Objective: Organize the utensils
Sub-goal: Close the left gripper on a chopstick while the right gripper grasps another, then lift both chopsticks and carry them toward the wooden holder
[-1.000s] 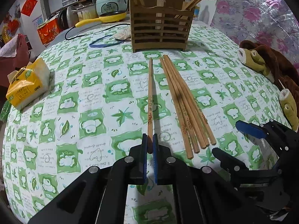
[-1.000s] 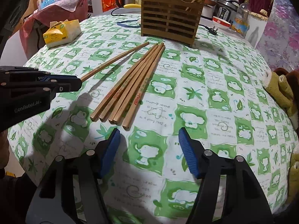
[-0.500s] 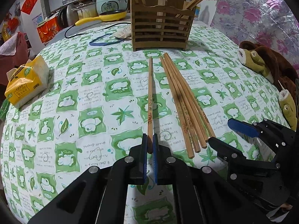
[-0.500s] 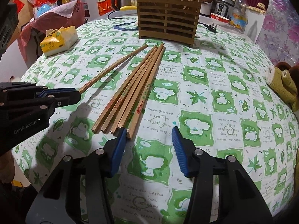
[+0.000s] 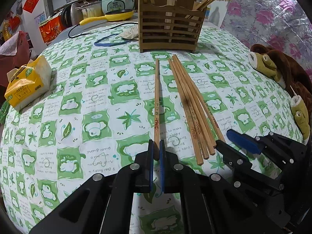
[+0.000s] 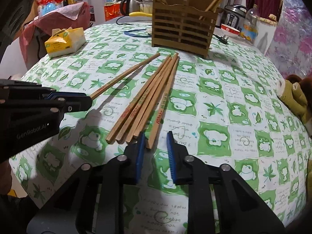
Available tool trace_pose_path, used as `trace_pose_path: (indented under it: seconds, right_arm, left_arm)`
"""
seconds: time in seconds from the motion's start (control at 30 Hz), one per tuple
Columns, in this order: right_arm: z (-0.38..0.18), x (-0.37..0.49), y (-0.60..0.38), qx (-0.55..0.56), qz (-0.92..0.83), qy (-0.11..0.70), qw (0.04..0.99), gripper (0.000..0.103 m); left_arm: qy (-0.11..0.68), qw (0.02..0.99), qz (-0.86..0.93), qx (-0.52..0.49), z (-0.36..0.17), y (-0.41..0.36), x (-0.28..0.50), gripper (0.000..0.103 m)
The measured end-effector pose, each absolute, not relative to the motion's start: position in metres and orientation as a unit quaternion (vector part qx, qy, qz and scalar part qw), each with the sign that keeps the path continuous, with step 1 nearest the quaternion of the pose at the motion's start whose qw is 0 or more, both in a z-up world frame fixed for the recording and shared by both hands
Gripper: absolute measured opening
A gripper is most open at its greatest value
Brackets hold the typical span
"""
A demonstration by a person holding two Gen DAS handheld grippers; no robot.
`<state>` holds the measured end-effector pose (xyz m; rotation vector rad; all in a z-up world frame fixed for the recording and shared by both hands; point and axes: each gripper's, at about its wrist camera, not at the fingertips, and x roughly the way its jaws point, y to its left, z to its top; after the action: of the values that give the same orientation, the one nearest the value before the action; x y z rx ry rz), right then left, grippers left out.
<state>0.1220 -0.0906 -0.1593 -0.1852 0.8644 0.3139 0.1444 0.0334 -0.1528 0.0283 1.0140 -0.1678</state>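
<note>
two grippers at the chopsticks' thick ends

left gripper (image 5: 156,152) was clamped on a lone chopstick (image 5: 156,97); right gripper (image 6: 155,146) was closing around the outermost of the bundle (image 6: 144,101) on the tablecloth (image 6: 224,97). light, stiff, slippery sticks.

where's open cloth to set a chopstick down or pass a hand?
Free: between tissue pack and the single chopstick; also between the chopstick bundle and plush toy. Crowded: below the wooden holder, where both tongs work.
</note>
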Motion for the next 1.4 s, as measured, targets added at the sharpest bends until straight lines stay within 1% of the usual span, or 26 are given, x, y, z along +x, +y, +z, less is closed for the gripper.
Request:
trace_pose_path:
  seconds: [0.03, 0.1, 0.37, 0.53, 0.87, 1.4]
  right_arm:
    - [-0.159, 0.122, -0.091, -0.087, 0.154, 0.418, 0.891, 0.018]
    - [-0.158, 0.123, -0.094, -0.075, 0.168, 0.424, 0.887, 0.011]
    - [-0.154, 0.127, -0.112, -0.038, 0.175, 0.435, 0.882, 0.009]
    - [-0.139, 0.127, -0.127, -0.024, 0.17, 0.421, 0.891, 0.008]
    - [-0.102, 0.128, -0.15, -0.007, 0.161, 0.381, 0.911, 0.008]
    - [-0.074, 0.13, -0.16, 0.001, 0.156, 0.345, 0.925, 0.007]
  left_arm:
    - [0.485, 0.871, -0.08, 0.013, -0.153, 0.034, 0.144, 0.006]
    - [0.485, 0.871, -0.08, 0.012, -0.152, 0.035, 0.144, 0.006]
    - [0.483, 0.872, -0.082, 0.01, -0.148, 0.038, 0.144, 0.006]
    - [0.475, 0.876, -0.078, 0.02, -0.142, 0.039, 0.142, 0.006]
    - [0.442, 0.894, -0.064, 0.033, -0.109, 0.055, 0.14, 0.006]
    - [0.419, 0.905, -0.059, 0.045, -0.085, 0.066, 0.135, 0.006]
